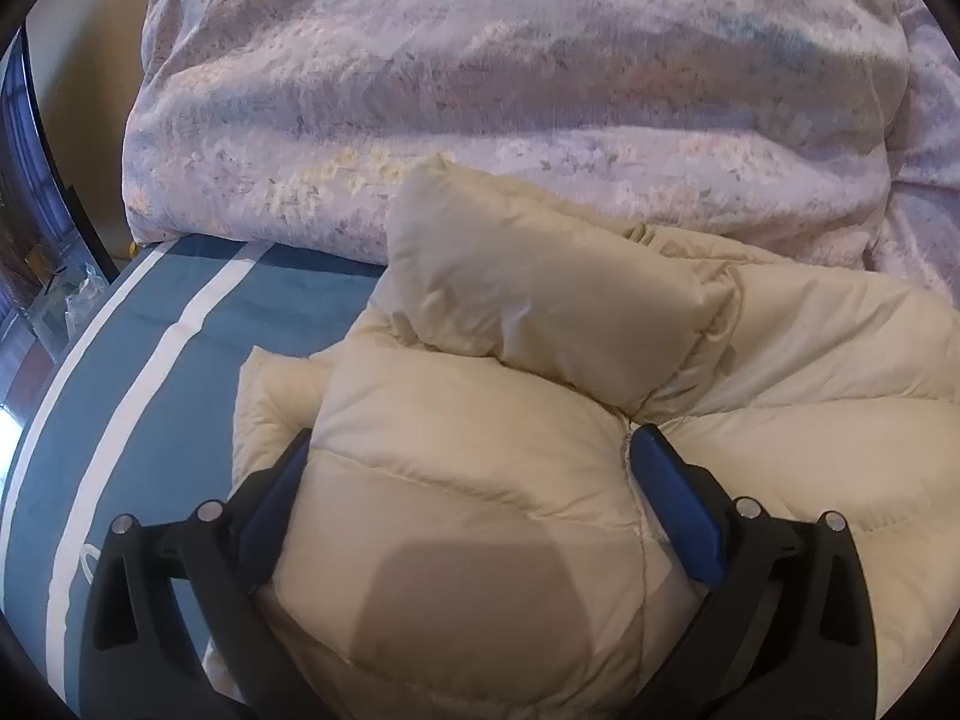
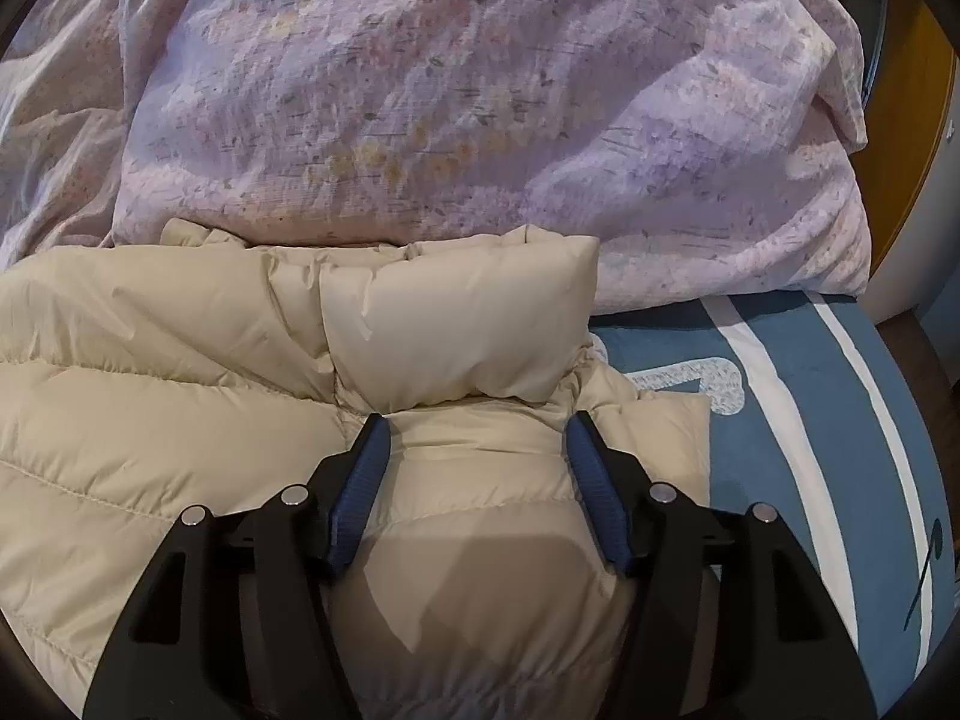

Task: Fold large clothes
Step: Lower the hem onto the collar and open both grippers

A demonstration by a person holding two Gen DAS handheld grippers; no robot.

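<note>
bed (image 1: 150, 324) carries everything: blue sheet with white stripes, floral duvet (image 1: 480, 90) heaped along the far side. cream puffer jacket (image 1: 780, 360) lies flat in the middle of the bed, just in front of the duvet, its long run going side to side between my two hands. collar end looks to be toward the far edge, near or against the duvet, can't tell which.

left sleeve (image 1: 540, 300) is folded in across the body, cuff pointing toward the far-left corner. right sleeve (image 2: 468, 324) mirrors it, cuff toward the far-right corner, near the duvet (image 2: 480, 120).

left gripper (image 1: 474, 450): fingers spread wide, a fat quilted shoulder panel bulging up between them. right finger sits on the seam; left one is blurred, so i read it as straddling, not pinching.

right gripper (image 2: 477, 438): fingers narrower, both pads set into the padding just below the right sleeve's fold. whether that's a real grip or only contact, can't tell.

key relation: both hands sit symmetric on the near shoulders, jacket body runs away from the fingers toward the duvet. neither hand is nearer. my guess is the next fold goes near edge up toward the collar, both sides together.
</note>
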